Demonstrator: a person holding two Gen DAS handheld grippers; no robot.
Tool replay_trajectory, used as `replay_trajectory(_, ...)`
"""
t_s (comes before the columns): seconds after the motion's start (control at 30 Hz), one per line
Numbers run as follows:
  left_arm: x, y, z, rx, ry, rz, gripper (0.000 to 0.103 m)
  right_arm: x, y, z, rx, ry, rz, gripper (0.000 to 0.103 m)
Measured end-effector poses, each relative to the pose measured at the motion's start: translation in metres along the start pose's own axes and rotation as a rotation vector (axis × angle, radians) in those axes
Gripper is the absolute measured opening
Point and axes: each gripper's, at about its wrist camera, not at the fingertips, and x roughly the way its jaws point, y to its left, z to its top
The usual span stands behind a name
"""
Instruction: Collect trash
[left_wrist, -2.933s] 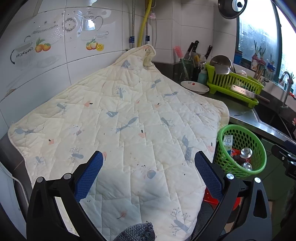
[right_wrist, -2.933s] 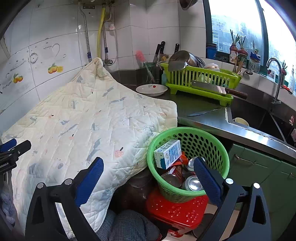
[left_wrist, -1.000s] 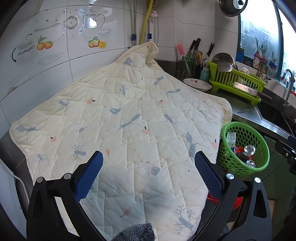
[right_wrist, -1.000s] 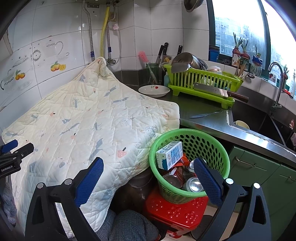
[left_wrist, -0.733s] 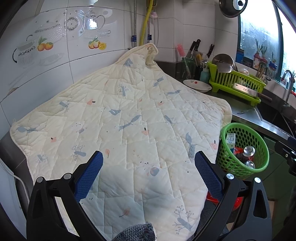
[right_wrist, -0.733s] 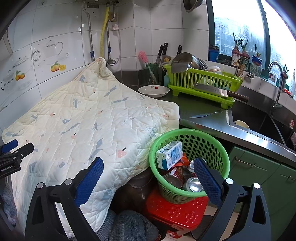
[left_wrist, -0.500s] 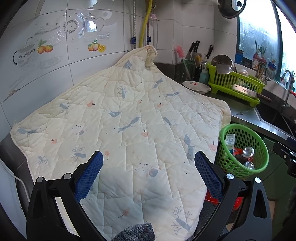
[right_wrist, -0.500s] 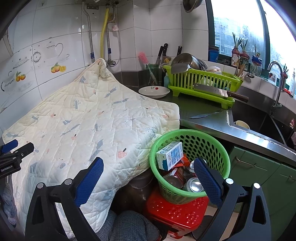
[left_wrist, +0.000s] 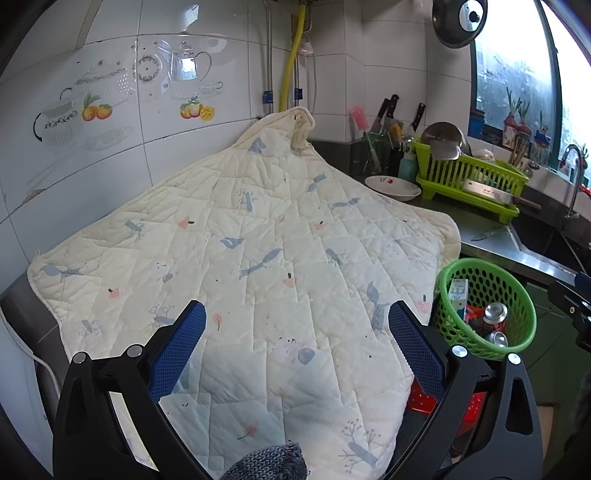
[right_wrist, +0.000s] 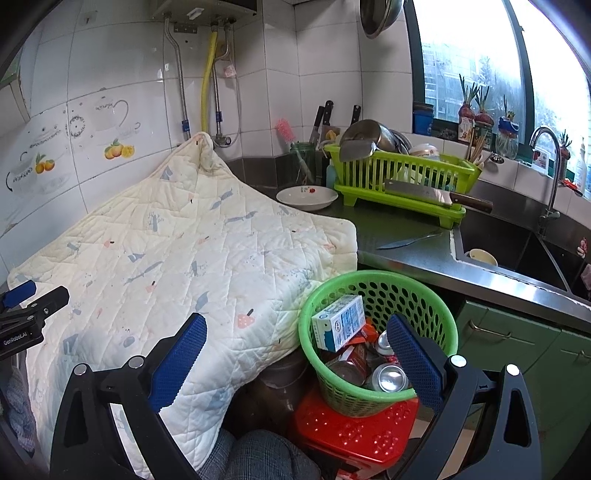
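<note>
Fingers (left_wrist: 415, 343) of the left gripper (left_wrist: 295, 332) are gaping empty over the quilt (left_wrist: 258, 258); right gripper (right_wrist: 295, 339) fingers (right_wrist: 413, 354), also spread, are framing the green basket (right_wrist: 436, 291) at 2 o'clock, its carton (right_wrist: 340, 321) lettering unreadable.

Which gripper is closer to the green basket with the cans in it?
The right gripper. The round green plastic basket sits just ahead of its open jaws. The left gripper is open above the cream quilted cloth, with the basket off to its side.

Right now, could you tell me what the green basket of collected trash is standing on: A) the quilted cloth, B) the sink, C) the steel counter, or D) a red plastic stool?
D: the green basket, holding a carton and cans, sits on the red plastic stool below the counter edge.
</note>
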Motion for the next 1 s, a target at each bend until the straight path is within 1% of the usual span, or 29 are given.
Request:
replay_trajectory(0.37, -0.002, -0.001, 0.0, 0.001, -0.012, -0.005, 0.098, -0.005, 0.0, 0.001, 0.008, -0.029, 0.0, 0.095)
replay_trajectory(0.57, -0.003, 0.0, 0.001, -0.003, -0.028, 0.005, 0.098, -0.004, 0.002, 0.001, 0.007, -0.024, 0.003, 0.095)
replay_trajectory(1.0, 0.005, 0.003, -0.001, -0.017, -0.004, 0.011, 0.098, 0.006, 0.002, -0.002, 0.015, -0.004, 0.0, 0.095)
